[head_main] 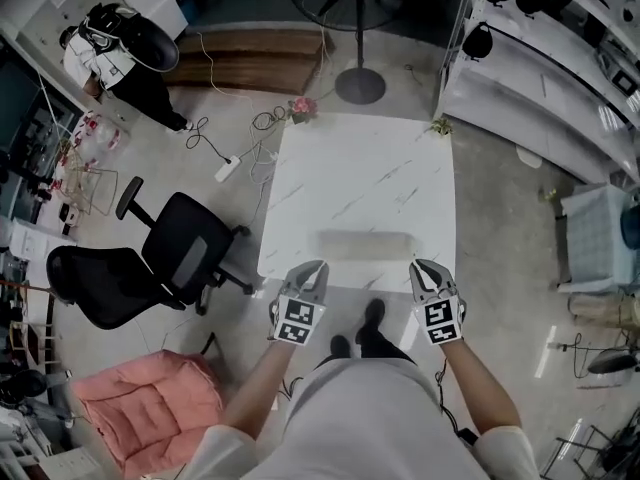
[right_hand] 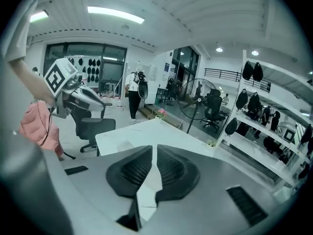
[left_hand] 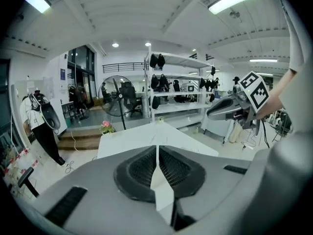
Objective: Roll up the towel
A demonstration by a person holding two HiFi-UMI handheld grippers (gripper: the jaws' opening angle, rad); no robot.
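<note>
The towel (head_main: 365, 245) lies rolled into a pale cylinder across the near part of the white marble table (head_main: 370, 158), parallel to the front edge. My left gripper (head_main: 313, 270) hangs in the air just in front of the roll's left end, and my right gripper (head_main: 427, 269) hangs just in front of its right end. Neither touches the towel. In the left gripper view the left gripper (left_hand: 157, 150) has its jaws together with nothing between them. The right gripper (right_hand: 153, 152) in its own view is likewise shut and empty. Both point over the table.
A black office chair (head_main: 165, 258) stands left of the table, with a pink cushion (head_main: 150, 398) on the floor nearer me. A standing fan (head_main: 360, 28) and a flower pot (head_main: 302, 108) are beyond the far edge. White shelving (head_main: 540, 68) runs along the right. A person (head_main: 110, 58) stands far left.
</note>
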